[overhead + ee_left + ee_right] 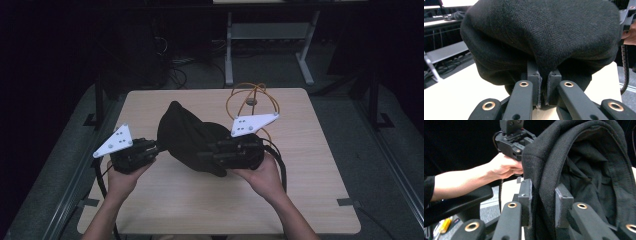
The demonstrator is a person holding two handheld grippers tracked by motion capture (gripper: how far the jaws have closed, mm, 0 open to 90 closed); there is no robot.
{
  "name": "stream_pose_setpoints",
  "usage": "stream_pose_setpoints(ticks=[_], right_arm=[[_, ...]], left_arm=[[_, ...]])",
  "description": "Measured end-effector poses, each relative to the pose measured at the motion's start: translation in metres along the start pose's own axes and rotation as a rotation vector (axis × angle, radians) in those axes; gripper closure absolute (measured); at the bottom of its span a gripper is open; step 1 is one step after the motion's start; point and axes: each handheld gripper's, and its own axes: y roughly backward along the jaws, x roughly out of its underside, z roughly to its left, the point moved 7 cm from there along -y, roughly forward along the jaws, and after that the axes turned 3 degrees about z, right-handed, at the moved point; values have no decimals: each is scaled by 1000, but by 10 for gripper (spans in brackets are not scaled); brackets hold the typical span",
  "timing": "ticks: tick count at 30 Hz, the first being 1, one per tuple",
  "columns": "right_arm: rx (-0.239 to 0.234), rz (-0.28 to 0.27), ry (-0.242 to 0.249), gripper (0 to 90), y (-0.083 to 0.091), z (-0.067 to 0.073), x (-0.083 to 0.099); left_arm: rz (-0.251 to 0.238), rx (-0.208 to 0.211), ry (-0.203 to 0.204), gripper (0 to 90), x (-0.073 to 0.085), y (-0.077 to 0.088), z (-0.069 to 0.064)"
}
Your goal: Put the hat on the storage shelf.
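Black hooded garment held up between two grippers over the tabletop

The tabletop (pixel 310 200) carries the black garment (pixel 192 137) at its centre, hood opening showing its lining. Left gripper (pixel 543 86), at nine o'clock, has its fingers pinching a fold; right gripper (pixel 543 202), at three o'clock, has its fingers spread around the hem.

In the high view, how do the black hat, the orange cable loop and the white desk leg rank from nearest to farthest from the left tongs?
1. Black hat: pinched by the left tongs.
2. Orange cable loop: right rear of the table.
3. White desk leg: on the floor behind the table.
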Motion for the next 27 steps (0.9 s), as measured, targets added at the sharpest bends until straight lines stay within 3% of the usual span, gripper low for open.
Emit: stream_pose_setpoints(ticks=[4,5,10,12,13,15,16,20,27], right_arm=[[20,-8,2,611,3,-2,0],[55,6,13,555,5,-5,4],[84,1,2,451,12,-10,16],[81,-7,-14,423,17,-13,24],[101,-4,-10,392,23,-16,33],[111,0,-8,382,25,-18,37],[142,13,-15,361,32,-22,48],[190,33,-19,333,44,-30,67],[253,29,-50,318,65,-43,92]], left_arm=[[6,-10,-21,852,-13,0,1],[27,-24,-36,853,-18,-1,4],[55,-31,-36,853,-21,-1,9],[56,-34,-32,852,-22,1,11],[58,-38,-24,852,-21,2,13],[57,-39,-20,852,-21,3,14],[50,-39,-9,853,-22,4,17],[35,-37,15,853,-25,4,23],[55,-36,14,852,-31,-1,29]])
